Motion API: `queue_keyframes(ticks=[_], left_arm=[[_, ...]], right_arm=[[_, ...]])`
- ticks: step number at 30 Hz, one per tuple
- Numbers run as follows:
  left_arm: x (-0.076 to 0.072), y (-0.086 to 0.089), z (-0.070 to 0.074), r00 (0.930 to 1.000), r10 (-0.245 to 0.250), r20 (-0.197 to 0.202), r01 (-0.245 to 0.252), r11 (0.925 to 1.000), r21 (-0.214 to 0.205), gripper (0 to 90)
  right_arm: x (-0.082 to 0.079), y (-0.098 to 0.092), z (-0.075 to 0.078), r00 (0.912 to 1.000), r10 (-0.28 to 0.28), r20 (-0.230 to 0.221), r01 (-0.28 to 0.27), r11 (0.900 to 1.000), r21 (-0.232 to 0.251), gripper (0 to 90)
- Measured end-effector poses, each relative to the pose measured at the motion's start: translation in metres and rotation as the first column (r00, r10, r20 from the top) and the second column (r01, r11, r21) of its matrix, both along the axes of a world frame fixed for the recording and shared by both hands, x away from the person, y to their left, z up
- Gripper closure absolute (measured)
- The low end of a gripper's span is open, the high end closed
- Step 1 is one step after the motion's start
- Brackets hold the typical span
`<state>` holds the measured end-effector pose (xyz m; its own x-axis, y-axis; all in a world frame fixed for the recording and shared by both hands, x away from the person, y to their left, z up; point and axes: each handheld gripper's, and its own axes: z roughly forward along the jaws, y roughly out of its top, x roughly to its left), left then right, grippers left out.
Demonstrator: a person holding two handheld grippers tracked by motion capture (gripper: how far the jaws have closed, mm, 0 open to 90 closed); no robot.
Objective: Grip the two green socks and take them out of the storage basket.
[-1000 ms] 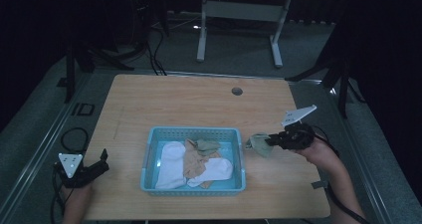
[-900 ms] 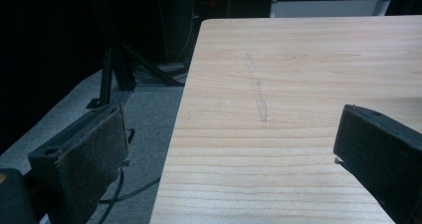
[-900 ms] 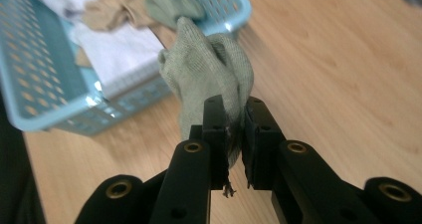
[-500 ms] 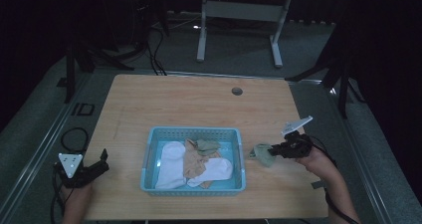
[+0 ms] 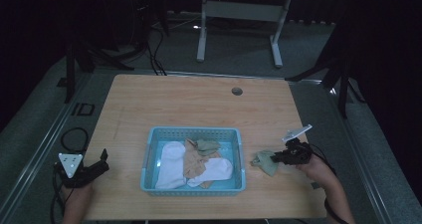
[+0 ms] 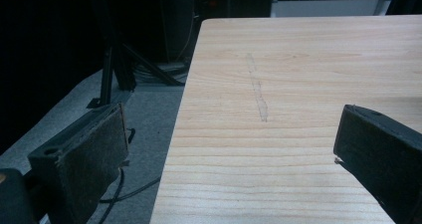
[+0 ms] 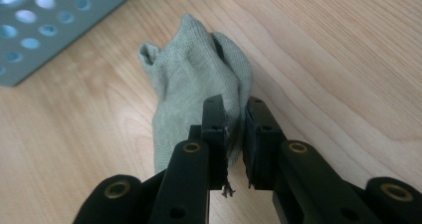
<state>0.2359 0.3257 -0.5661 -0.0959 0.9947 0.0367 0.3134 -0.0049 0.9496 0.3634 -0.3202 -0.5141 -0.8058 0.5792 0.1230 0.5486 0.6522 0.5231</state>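
A dim recording lab: a bare wooden table [image 5: 199, 104] on grey carpet [image 5: 239, 45], cables [image 5: 154, 50] and stand legs [image 5: 276, 40] (upper frame) around it.

The high view looks forward and down over the whole worktop [image 5: 199, 104]. Each riding camera looks close along its own tongs: left tongs [image 6: 229, 154] at the worktop's edge, right tongs [image 7: 234, 134] near the basket [image 7: 45, 25], which the high view shares.

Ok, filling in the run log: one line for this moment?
right gripper shut on green sock | sock on table beside basket | left gripper open, idle
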Motion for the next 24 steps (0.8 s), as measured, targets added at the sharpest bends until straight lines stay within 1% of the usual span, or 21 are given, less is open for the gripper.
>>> queue_keyframes(ticks=[3, 4, 6, 8, 9, 10, 11, 12, 13, 16, 19, 21, 22, 24], left_arm=[[0.000, 0.000, 0.000, 1.0000, 0.000, 0.001, 0.000, 1.0000, 0.000, 0.4], [0.000, 0.000, 0.000, 1.0000, 0.000, 0.001, 0.000, 1.0000, 0.000, 0.4], [0.000, 0.000, 0.000, 1.0000, 0.000, 0.000, 0.000, 1.0000, 0.000, 0.4], [0.000, 0.000, 0.000, 1.0000, 0.000, 0.000, 0.000, 1.0000, 0.000, 0.4], [0.000, 0.000, 0.000, 1.0000, 0.000, 0.000, 0.000, 1.0000, 0.000, 0.4], [0.000, 0.000, 0.000, 1.0000, 0.000, 0.000, 0.000, 1.0000, -0.001, 0.4], [0.000, 0.000, 0.000, 1.0000, 0.000, 0.000, 0.000, 1.0000, -0.001, 0.4], [0.000, 0.000, 0.000, 1.0000, 0.000, 0.000, 0.000, 1.0000, 0.000, 0.4], [0.000, 0.000, 0.000, 1.0000, 0.000, 0.000, 0.000, 1.0000, 0.000, 0.4], [0.000, 0.000, 0.000, 1.0000, 0.000, 0.000, 0.000, 1.0000, 0.000, 0.4], [0.000, 0.000, 0.000, 1.0000, 0.000, 0.000, 0.000, 1.0000, 0.000, 0.4], [0.000, 0.000, 0.000, 1.0000, 0.000, 0.000, 0.000, 1.0000, -0.001, 0.4], [0.000, 0.000, 0.000, 1.0000, 0.000, 0.001, 0.000, 1.0000, -0.001, 0.4], [0.000, 0.000, 0.000, 1.0000, 0.000, 0.001, 0.000, 1.0000, -0.001, 0.4]], right_arm=[[0.001, 0.000, 0.000, 1.0000, -0.004, 0.000, 0.004, 1.0000, -0.008, 78.4], [0.001, -0.001, 0.000, 1.0000, -0.007, 0.000, 0.007, 0.9998, -0.017, 76.5], [0.002, -0.001, 0.002, 0.9999, -0.010, -0.004, 0.010, 0.9997, -0.021, 69.4], [0.002, -0.002, 0.006, 0.9998, -0.017, 0.009, 0.018, 0.9995, -0.028, 62.6], [0.003, -0.002, 0.009, 0.9997, -0.019, 0.018, 0.020, 0.9994, -0.029, 61.3], [0.002, -0.001, 0.016, 0.9991, -0.017, 0.038, 0.018, 0.9996, -0.022, 57.6], [0.002, -0.001, 0.016, 0.9991, -0.017, 0.038, 0.018, 0.9996, -0.022, 57.6], [0.002, 0.002, 0.024, 0.9987, -0.012, 0.049, 0.012, 0.9998, -0.013, 57.0], [0.002, 0.002, 0.024, 0.9987, -0.012, 0.049, 0.012, 0.9998, -0.013, 57.0], [0.001, 0.008, 0.034, 0.9985, 0.009, 0.054, -0.009, 0.9999, 0.007, 54.4], [0.001, 0.016, 0.044, 0.9973, 0.025, 0.069, -0.025, 0.9996, 0.013, 52.6], [0.002, 0.023, 0.050, 0.9968, 0.034, 0.073, -0.036, 0.9990, 0.027, 52.0], [0.003, 0.030, 0.056, 0.9958, 0.047, 0.079, -0.049, 0.9982, 0.033, 51.9], [0.003, 0.033, 0.058, 0.9951, 0.053, 0.083, -0.056, 0.9978, 0.037, 51.9]])
